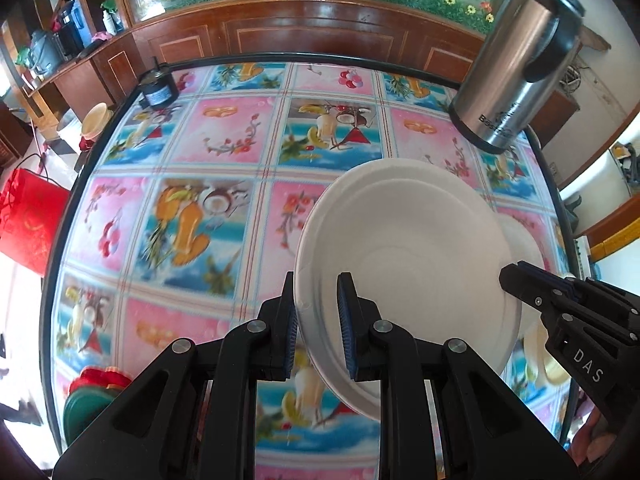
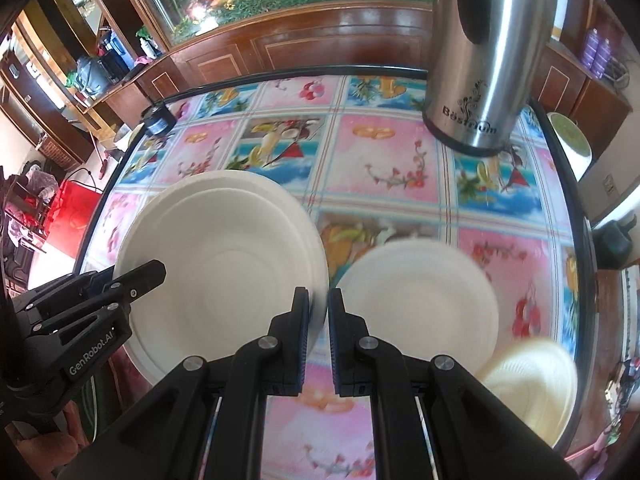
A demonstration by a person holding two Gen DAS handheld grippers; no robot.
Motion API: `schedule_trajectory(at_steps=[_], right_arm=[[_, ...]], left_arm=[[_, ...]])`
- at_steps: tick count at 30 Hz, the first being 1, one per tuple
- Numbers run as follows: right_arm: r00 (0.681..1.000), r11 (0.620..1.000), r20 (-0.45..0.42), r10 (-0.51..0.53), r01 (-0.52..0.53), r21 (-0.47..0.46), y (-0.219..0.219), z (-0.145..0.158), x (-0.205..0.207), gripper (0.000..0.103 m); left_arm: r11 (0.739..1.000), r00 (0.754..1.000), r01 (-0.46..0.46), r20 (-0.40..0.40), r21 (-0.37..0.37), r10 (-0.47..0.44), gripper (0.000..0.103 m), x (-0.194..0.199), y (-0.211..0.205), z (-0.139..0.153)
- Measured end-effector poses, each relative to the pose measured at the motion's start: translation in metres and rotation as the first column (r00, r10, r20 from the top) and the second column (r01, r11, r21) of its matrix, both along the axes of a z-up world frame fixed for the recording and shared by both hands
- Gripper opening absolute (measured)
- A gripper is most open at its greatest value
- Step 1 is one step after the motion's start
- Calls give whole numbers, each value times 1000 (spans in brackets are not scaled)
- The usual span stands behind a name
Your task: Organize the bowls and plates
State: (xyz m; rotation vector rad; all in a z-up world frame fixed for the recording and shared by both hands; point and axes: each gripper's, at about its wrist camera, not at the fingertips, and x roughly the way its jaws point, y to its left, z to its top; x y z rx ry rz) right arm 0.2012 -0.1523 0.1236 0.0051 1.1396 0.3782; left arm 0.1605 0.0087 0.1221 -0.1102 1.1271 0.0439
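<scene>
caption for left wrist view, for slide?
Left gripper and right gripper carry white plates above the table.

Fruit-print table (image 2: 380, 168), steel kettle (image 2: 480, 60), white bowl (image 2: 420, 300), cream plate (image 2: 536, 384)

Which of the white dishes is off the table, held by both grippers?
The large plate: the left gripper and right gripper pinch opposite rims. The smaller white dish and cream dish lie ungripped.
</scene>
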Motion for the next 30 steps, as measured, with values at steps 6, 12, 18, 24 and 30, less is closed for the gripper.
schedule_trajectory(at_steps=[6,12,18,24,30], right_arm=[[1000,1000,-1,-3,3,11,4,8,-36,8],[1000,1000,-5,-13,13,17,5,13,-63,8],[1000,999,2,-31,31,13,7,21,-87,8],[999,999,4,-32,32,14,16,26,-111,9],[1000,1000,0,-18,18,26,33,27,-128,9]], left_arm=[[1000,1000,-2,7,-18,2,18,-34,10,7],[1000,1000,8,2,-18,-8,18,-59,13,10],[1000,1000,20,8,-22,-20,18,-82,17,15],[999,1000,30,10,-21,-30,18,-103,29,19],[1000,1000,27,2,-2,-27,18,-124,46,16]])
